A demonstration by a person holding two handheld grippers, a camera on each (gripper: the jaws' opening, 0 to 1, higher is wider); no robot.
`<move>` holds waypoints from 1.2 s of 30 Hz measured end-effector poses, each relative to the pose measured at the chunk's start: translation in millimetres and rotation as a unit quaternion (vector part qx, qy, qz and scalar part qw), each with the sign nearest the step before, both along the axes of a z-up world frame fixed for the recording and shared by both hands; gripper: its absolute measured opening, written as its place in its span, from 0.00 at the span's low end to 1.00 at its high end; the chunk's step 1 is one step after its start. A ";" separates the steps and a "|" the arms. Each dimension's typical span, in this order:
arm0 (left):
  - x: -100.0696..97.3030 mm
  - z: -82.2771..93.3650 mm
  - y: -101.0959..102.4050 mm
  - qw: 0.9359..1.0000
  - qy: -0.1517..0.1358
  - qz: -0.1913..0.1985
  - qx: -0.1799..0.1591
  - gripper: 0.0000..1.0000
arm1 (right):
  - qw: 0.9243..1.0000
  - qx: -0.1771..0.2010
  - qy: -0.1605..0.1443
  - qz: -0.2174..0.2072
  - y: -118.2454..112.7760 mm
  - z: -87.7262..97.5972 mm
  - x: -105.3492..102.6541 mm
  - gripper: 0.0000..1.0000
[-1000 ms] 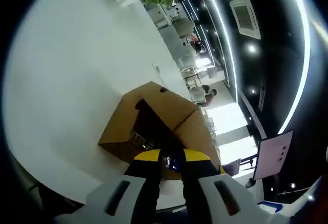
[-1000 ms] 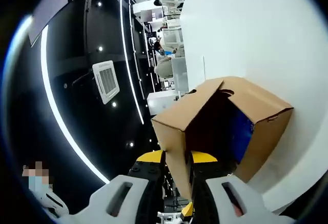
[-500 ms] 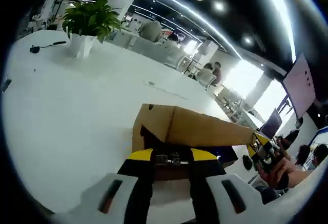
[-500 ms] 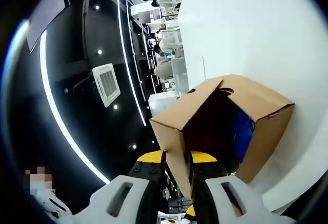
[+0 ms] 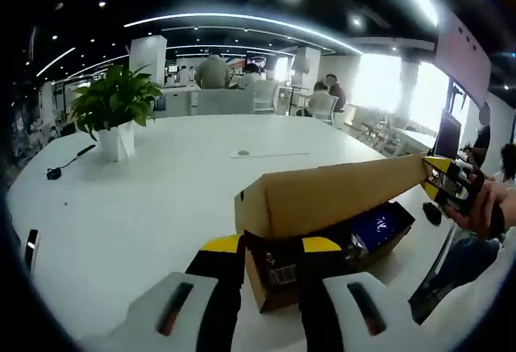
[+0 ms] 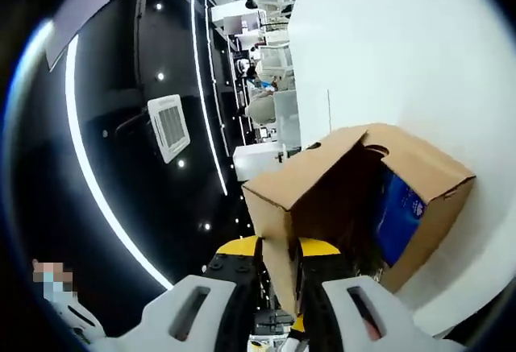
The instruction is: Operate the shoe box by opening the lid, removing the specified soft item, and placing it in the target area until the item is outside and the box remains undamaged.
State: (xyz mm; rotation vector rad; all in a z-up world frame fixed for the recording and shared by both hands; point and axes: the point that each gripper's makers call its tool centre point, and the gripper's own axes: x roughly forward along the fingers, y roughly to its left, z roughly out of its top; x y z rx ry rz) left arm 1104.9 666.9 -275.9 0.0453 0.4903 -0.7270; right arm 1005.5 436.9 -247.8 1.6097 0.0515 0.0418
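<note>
On the white tabletop (image 5: pixel 145 199) the box (image 5: pixel 278 275) lies with its long axis running left to right, open mouth facing up under the raised lid (image 5: pixel 330 195). The left hand-held gripper (image 5: pixel 270 249), jaws narrow, hovers at the near left end. At the far right the right hand-held gripper (image 6: pixel 278 247) pinches the lid edge; pulling further could crease the hinge. The blue item (image 5: pixel 377 227) sits inside.

White table (image 5: pixel 145 183), shoe box (image 5: pixel 322 207), potted plant (image 5: pixel 114 114), cable (image 5: pixel 68 161)
</note>
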 end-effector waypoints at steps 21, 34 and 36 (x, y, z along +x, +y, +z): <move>7.7 7.1 -8.7 1.000 0.012 -0.006 -0.027 0.25 | 0.815 -0.558 0.115 0.104 -26.6 -26.0 -27.2 0.37; 11.7 13.1 -9.5 0.999 0.018 -0.008 -0.035 0.25 | 0.734 -0.671 0.100 -0.008 -32.1 -4.7 1.6 0.25; 11.0 12.8 -9.2 0.999 0.019 -0.009 -0.035 0.25 | 0.710 -0.696 0.104 -0.018 -37.1 -3.0 2.2 0.23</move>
